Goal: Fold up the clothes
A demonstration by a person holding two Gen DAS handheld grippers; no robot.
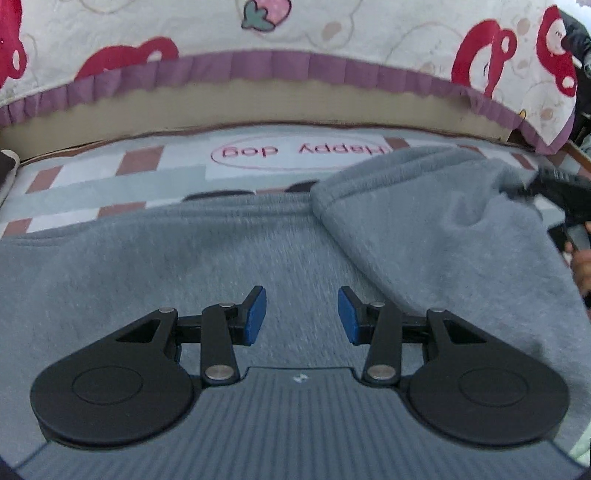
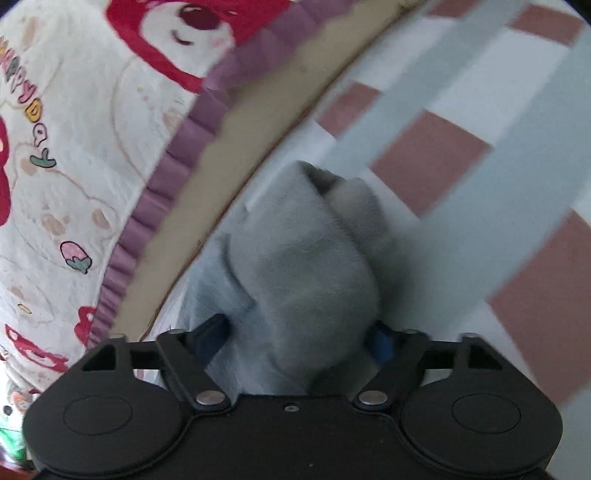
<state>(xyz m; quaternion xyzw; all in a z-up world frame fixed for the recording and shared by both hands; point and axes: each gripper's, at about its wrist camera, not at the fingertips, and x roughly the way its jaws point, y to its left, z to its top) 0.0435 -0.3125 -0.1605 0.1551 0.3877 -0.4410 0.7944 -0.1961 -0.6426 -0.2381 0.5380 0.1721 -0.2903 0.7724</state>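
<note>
A grey fleece garment (image 1: 184, 258) lies spread on a checked mat. My left gripper (image 1: 302, 317) is open and empty, hovering just above the flat part of the garment. A flap of the garment (image 1: 436, 221) is lifted and folded over from the right. My right gripper (image 2: 295, 343) is shut on a bunched part of the grey garment (image 2: 303, 266), which hides most of its blue pads; it also shows at the right edge of the left wrist view (image 1: 554, 192), holding the flap's edge.
The checked pink, white and grey mat (image 1: 110, 184) carries a "Happy dog" print. Behind it hangs a cream bear-print blanket (image 1: 332, 33) with a purple frill over a tan edge (image 1: 258, 107). A hand shows at the far right (image 1: 581, 269).
</note>
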